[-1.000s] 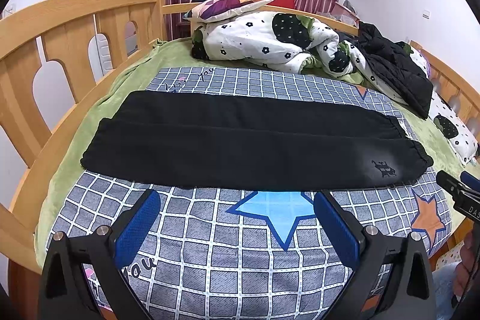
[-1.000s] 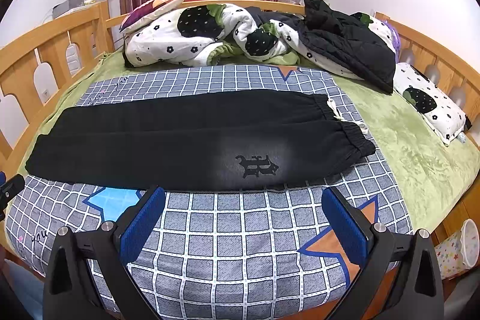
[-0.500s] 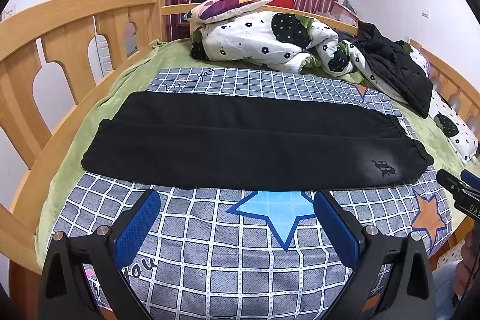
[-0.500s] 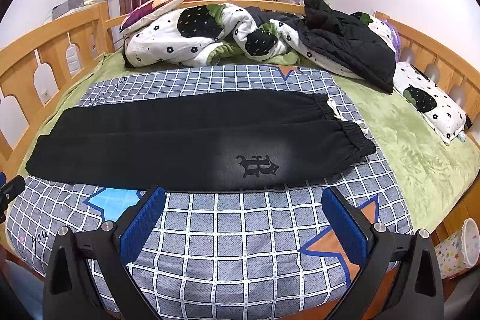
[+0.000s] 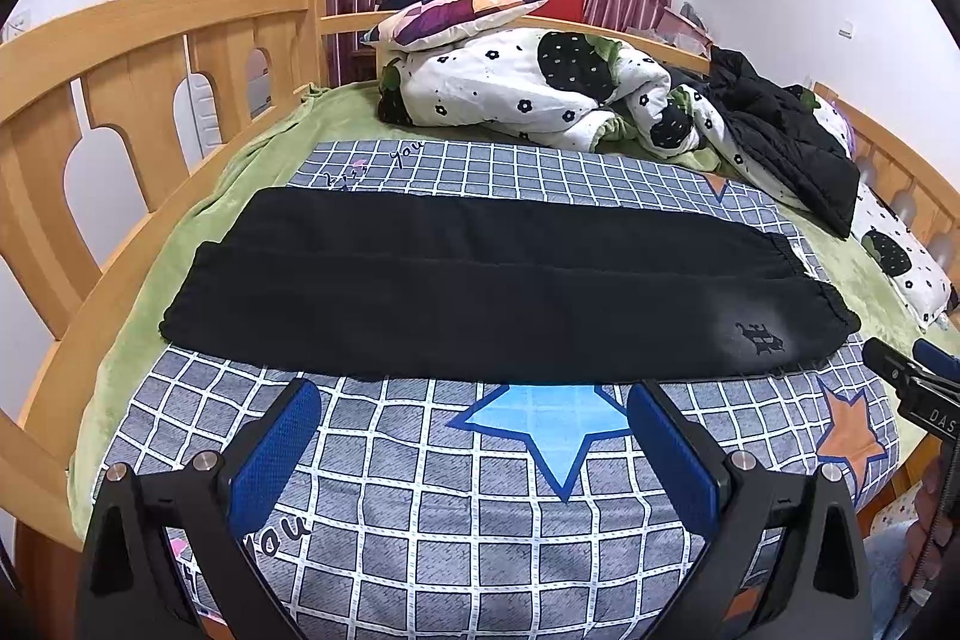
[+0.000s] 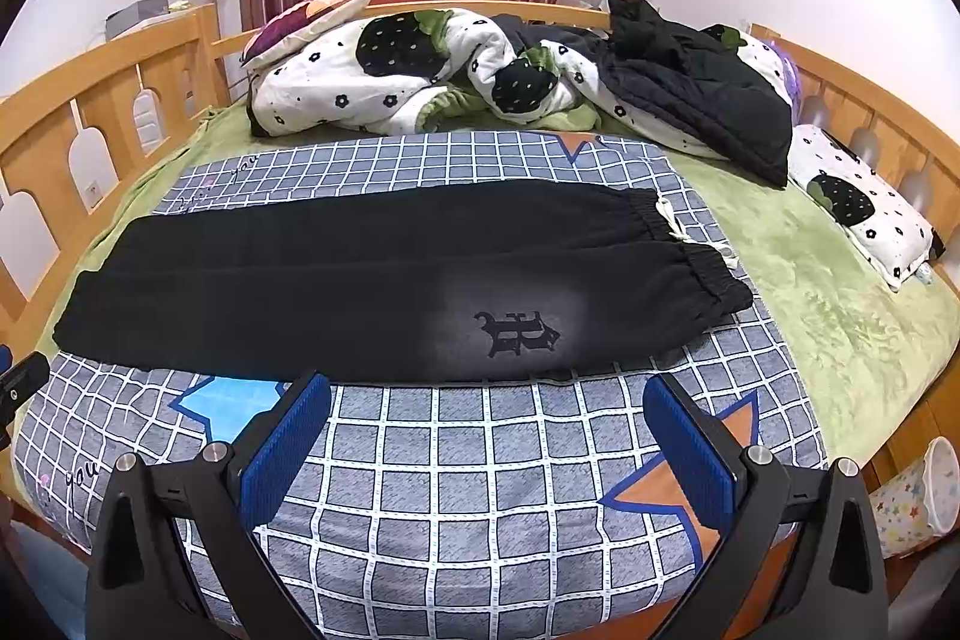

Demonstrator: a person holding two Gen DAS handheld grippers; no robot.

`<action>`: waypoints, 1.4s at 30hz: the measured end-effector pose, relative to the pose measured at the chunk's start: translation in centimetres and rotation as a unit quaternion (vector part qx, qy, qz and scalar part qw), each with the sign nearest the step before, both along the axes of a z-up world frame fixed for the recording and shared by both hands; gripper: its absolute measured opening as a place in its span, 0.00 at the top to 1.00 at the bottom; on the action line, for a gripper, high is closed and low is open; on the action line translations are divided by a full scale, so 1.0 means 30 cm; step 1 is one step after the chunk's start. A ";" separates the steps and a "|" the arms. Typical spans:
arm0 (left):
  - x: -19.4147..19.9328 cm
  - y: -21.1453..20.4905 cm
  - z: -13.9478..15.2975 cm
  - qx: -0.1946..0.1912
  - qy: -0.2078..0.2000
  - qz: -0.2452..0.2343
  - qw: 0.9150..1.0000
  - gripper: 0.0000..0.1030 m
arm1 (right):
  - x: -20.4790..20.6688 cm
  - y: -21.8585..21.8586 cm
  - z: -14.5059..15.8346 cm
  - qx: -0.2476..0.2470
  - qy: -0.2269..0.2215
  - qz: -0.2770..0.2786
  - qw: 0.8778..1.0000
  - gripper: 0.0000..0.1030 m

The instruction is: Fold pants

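Black pants lie flat across the checked blue-grey blanket, one leg folded over the other, cuffs at the left, elastic waistband at the right. A dark emblem on a faded patch marks the near leg by the waist. My left gripper is open and empty, held above the blanket just short of the pants' near edge. My right gripper is open and empty, in front of the emblem. The right gripper's tip also shows at the right edge of the left wrist view.
A rumpled white floral quilt, a patchwork pillow and a black jacket are piled at the far side of the bed. Wooden rails run along both sides. A star-print bin stands on the floor at the right.
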State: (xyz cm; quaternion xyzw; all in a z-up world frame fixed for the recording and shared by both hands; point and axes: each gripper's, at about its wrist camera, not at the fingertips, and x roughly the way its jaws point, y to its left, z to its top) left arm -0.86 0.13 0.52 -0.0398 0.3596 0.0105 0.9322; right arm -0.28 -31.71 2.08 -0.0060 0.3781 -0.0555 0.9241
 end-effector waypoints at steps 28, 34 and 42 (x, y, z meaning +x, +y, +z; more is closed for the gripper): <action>0.335 0.400 -0.200 -0.044 0.058 0.088 0.993 0.01 | 0.353 -0.329 -0.074 0.066 0.006 0.000 0.998 0.14; 0.351 0.532 -0.441 -0.093 0.113 0.125 0.981 0.10 | 0.353 -0.530 -0.386 0.143 0.093 -0.043 0.984 0.35; 0.420 0.597 -0.563 -0.149 0.100 0.159 0.971 0.22 | 0.317 -0.608 -0.571 0.231 0.064 -0.082 0.967 0.35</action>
